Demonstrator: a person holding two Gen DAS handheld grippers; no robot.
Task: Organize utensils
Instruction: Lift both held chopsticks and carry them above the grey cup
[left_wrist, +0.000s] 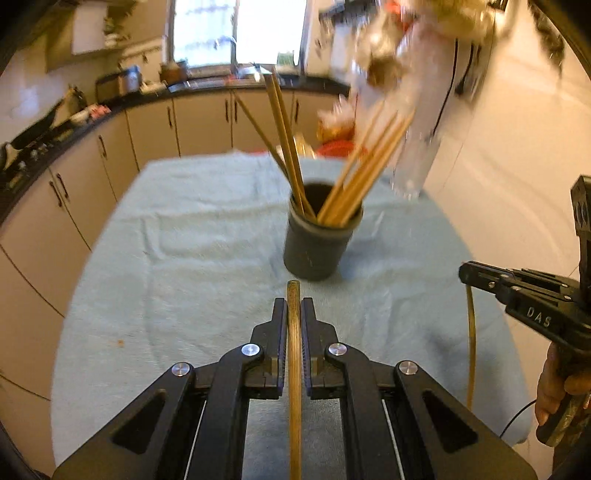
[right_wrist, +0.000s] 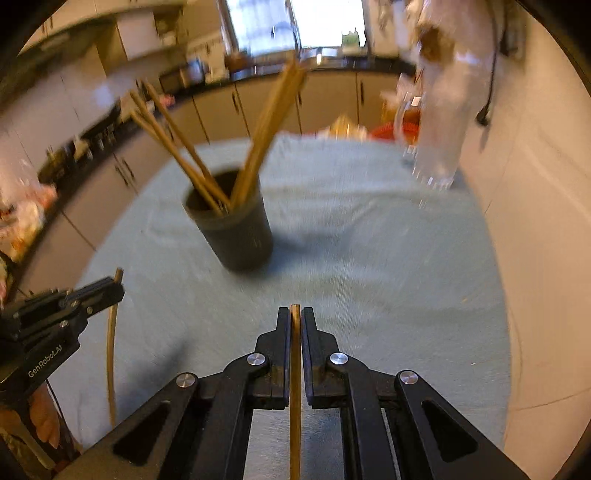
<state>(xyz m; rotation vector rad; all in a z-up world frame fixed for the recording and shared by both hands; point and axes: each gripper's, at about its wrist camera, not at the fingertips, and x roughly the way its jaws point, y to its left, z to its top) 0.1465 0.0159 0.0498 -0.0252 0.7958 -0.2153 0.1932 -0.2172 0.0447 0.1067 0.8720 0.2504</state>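
A dark cylindrical cup (left_wrist: 317, 243) stands upright on a light blue towel (left_wrist: 184, 258) and holds several wooden chopsticks (left_wrist: 288, 140) that lean out to both sides. It also shows in the right wrist view (right_wrist: 240, 232). My left gripper (left_wrist: 294, 306) is shut on a single chopstick (left_wrist: 294, 369) that runs back between the jaws, its tip a little short of the cup. My right gripper (right_wrist: 295, 314) is shut on another chopstick (right_wrist: 295, 387). The right gripper shows at the right edge of the left wrist view (left_wrist: 480, 277), the left gripper at the left of the right wrist view (right_wrist: 107, 291).
A clear glass vase (right_wrist: 439, 147) stands at the towel's far right corner, also in the left wrist view (left_wrist: 410, 162). Kitchen cabinets (left_wrist: 155, 129) and a dark counter curve behind and to the left. A white wall (right_wrist: 535, 221) lies to the right.
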